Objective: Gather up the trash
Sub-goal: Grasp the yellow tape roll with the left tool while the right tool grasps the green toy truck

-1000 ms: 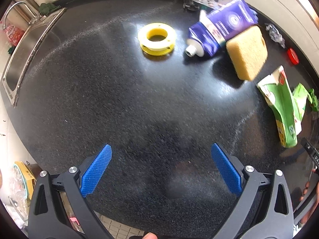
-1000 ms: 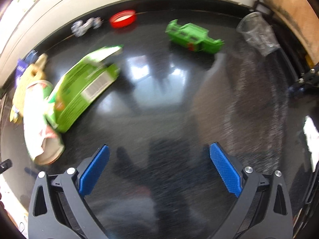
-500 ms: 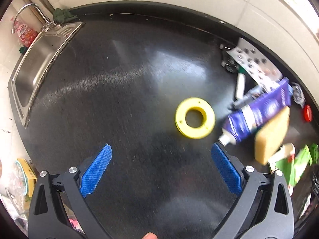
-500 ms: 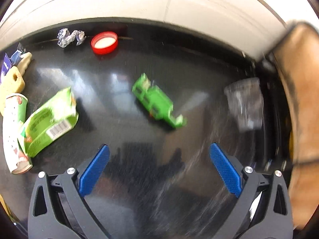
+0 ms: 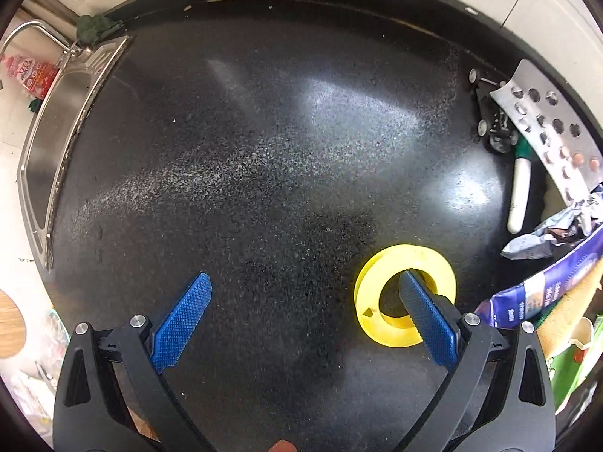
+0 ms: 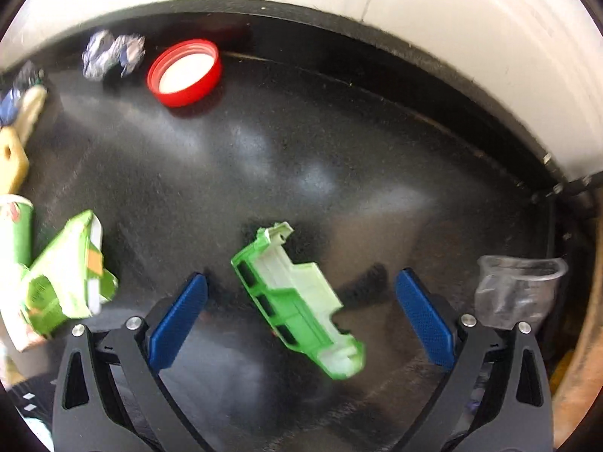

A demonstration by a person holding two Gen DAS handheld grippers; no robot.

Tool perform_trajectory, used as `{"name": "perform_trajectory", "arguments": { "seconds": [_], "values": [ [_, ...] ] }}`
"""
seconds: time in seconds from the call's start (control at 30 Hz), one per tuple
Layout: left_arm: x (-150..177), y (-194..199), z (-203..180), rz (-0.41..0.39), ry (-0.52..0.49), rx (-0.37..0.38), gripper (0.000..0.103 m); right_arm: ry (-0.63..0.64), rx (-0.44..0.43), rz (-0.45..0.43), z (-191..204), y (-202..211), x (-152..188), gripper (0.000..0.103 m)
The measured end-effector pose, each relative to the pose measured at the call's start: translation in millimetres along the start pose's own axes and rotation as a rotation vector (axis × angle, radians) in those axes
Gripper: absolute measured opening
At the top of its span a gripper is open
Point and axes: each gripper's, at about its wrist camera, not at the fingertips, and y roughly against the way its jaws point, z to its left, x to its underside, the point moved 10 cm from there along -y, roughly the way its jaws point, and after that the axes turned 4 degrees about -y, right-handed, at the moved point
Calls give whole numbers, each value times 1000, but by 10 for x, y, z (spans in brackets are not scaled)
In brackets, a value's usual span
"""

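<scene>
Left gripper (image 5: 301, 314) is held open; the yellow ring (image 5: 405, 295) is seen lower right, overlapped by one finger. Right gripper (image 6: 301, 314) is spread wide, the green plastic piece (image 6: 297, 303) lying between its fingers, lower centre.

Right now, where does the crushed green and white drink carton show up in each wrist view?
Left wrist: only a green sliver of the crushed green and white drink carton at the lower right edge, behind the left gripper.
Right wrist: lower left, lying beside the right gripper.
Shared landmark: the yellow sponge, next to the carton in both views.
</scene>
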Motion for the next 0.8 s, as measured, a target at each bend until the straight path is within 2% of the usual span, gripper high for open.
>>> {"name": "perform_trajectory", "arguments": {
  "seconds": [0.03, 0.13, 0.27, 0.3, 0.37, 0.43, 0.53, 0.6, 0.63, 0.67, 0.7, 0.8],
  "values": [
    [3, -30, 1, 6, -2, -5, 97, -22, -32, -2, 8, -19, -14, 98],
    [-1, -94, -13, 9, -17, -1, 97, -1, -39, -25, 18, -3, -69, 98],
    [-17, -124, 11, -8, -11, 16, 97, -24, -49, -81, -9, 26, 94, 98],
    [-7, -140, 16, -11, 10, 42, 97, -39, -48, -99, -5, 68, 171, 98],
    [66, -184, 11, 12, 82, 146, 98, -59, -45, -121, -3, 110, 239, 98],
    [78, -161, 89, -34, 118, 128, 98, -82, -42, -132, -4, 105, 317, 98],
    [98, -118, 77, -86, 78, 124, 98, -94, -41, -100, -7, 96, 383, 97],
    [128, -81, 71, -111, 56, 125, 95, -102, -42, -121, 24, 151, 338, 69],
    [161, -34, 55, -132, 49, 122, 75, -105, -52, -133, 47, 241, 339, 27],
    [166, 70, 62, -158, 38, 113, 18, -130, -74, -115, 16, 238, 334, 27],
    [212, 92, 86, -143, 33, 104, 16, -154, -95, -108, 10, 260, 376, 27],
    [371, 174, 28, -104, 113, 281, 13, -154, -59, -140, -21, 407, 521, 26]
  ]
}}
